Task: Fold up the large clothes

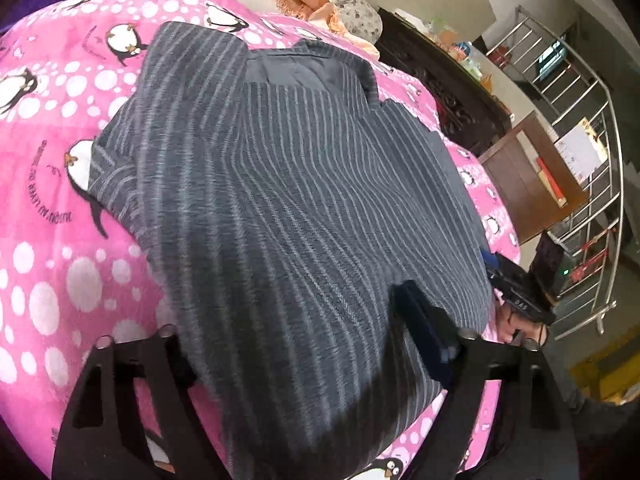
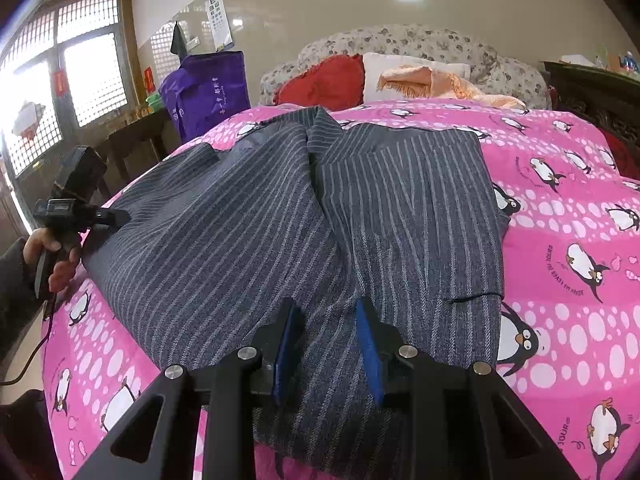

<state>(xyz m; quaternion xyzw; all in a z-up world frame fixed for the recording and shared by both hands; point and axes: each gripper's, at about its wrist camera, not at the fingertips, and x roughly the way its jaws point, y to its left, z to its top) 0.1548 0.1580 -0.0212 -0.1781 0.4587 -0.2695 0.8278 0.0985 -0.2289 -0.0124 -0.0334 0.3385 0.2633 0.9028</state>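
Observation:
A large grey striped jacket (image 2: 280, 232) lies spread on a pink penguin-print blanket (image 2: 568, 240); it also fills the left wrist view (image 1: 280, 208). My right gripper (image 2: 329, 320) hovers over the jacket's near hem with its blue-padded fingers (image 2: 366, 344) apart and cloth showing between them. In the left wrist view my left gripper (image 1: 280, 316) sits low over the jacket, its fingers (image 1: 420, 320) wide apart and partly covered by cloth. The left gripper also shows in the right wrist view (image 2: 116, 216) at the jacket's left edge, and the right gripper appears in the left wrist view (image 1: 492, 264) at the jacket's far edge.
Red (image 2: 324, 80), white and orange pillows (image 2: 432, 80) lie at the bed's head by a floral headboard (image 2: 400, 42). A purple bag (image 2: 208, 92) stands at the left. Dark wooden furniture (image 1: 440, 80) and a metal rack (image 1: 580, 120) stand beside the bed.

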